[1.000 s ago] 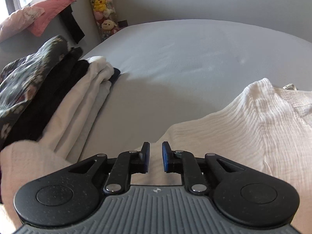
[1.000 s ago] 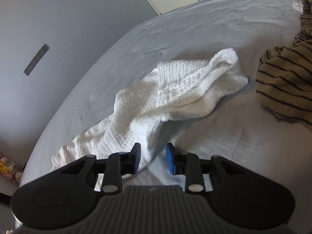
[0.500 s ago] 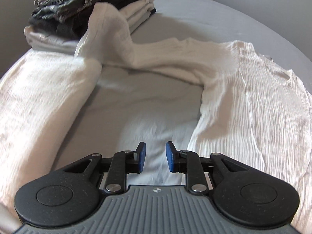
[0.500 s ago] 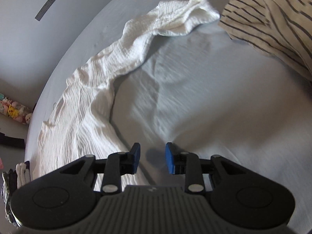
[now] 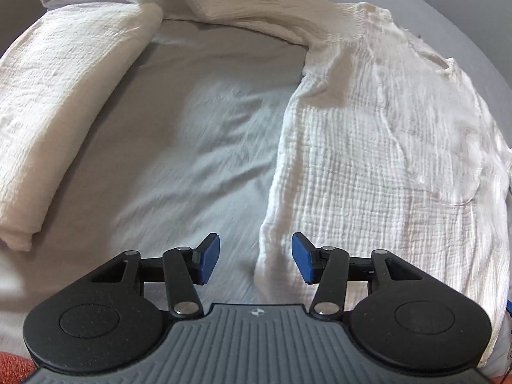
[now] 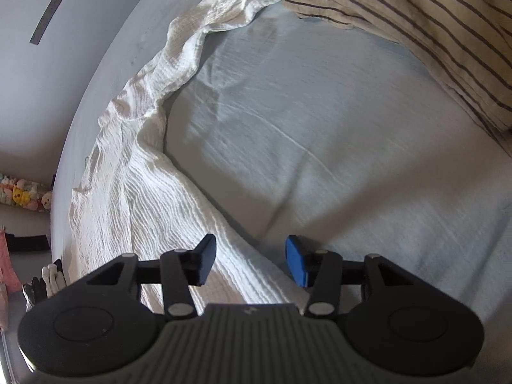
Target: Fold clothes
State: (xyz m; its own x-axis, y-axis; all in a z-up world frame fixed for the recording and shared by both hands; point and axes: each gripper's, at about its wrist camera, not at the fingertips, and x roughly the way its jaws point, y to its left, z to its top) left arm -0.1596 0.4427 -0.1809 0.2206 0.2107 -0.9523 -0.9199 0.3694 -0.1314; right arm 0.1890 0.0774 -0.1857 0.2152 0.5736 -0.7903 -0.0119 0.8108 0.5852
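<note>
Both grippers' jaws have just widened (nothing gripped), now over the white garment edge.

A white crinkly shirt lies spread flat on the grey bed sheet, not folded yet. One long sleeve stretches out to the side.
</note>
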